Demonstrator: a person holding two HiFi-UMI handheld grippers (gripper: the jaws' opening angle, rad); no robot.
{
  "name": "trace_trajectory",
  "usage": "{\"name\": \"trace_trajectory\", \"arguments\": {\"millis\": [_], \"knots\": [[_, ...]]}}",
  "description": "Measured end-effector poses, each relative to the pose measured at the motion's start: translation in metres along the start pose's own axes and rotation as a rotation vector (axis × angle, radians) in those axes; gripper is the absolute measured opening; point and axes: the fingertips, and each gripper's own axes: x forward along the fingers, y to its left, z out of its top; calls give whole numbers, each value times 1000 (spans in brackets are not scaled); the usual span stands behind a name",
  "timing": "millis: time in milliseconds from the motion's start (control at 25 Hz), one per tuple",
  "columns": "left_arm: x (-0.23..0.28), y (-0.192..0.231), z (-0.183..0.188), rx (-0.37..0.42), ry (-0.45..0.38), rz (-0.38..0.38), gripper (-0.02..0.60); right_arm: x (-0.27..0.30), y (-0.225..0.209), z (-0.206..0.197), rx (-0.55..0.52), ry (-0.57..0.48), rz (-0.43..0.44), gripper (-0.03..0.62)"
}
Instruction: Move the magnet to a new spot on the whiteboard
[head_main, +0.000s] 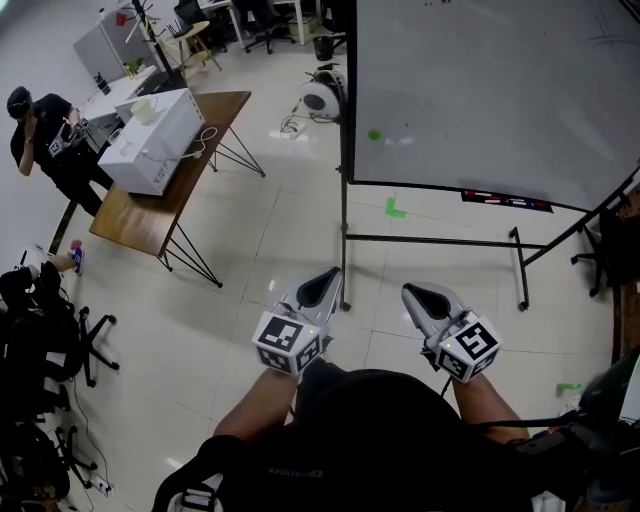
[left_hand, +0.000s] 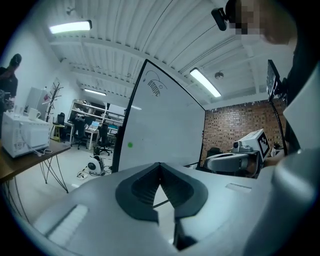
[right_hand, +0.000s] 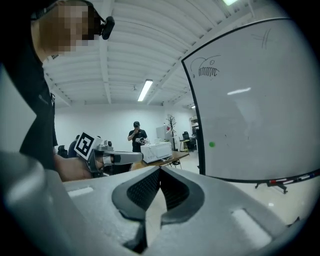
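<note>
Pictured with left gripper (head_main: 322, 285) and right gripper (head_main: 425, 297) side by side above the floor (head_main: 260, 250), both clenched tip to tip on nothing, pointing roughly level toward the whiteboard (head_main: 500, 90). Well short of the magnet (head_main: 374, 134), a small green dot stuck low on the board, near its left edge and above the tray (head_main: 505, 201). Judged to be the approach step, with no grasp begun. Next: close in on the board, open one gripper (perhaps the left, more nearly in line), bracket the dot squarely and pinch without skating it across the surface, then pull it off and set it on bare board. Plenty of blank white above and to the right of the dot for a new spot; little to its left before the frame. Underfoot, mind the stand (head_main: 344, 240), with its low crossbar and splayed feet between grippers and board. Otherwise open floor ahead, marked only by a scrap of green tape (head_main: 395, 208); table (head_main: 170, 205) and a person (head_main: 40, 130) well off to the left.
</note>
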Motion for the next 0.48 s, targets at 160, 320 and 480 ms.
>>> {"name": "trace_trajectory", "arguments": {"millis": [160, 320, 480], "knots": [[24, 62, 33, 38, -39, -37, 15, 61, -21, 28, -35, -30, -79, 0], [37, 116, 51, 32, -41, -91, 15, 117, -26, 44, -43, -35, -138, 0], [42, 155, 55, 44, -7, -152, 15, 160, -33, 44, -37, -22, -208, 26]]}}
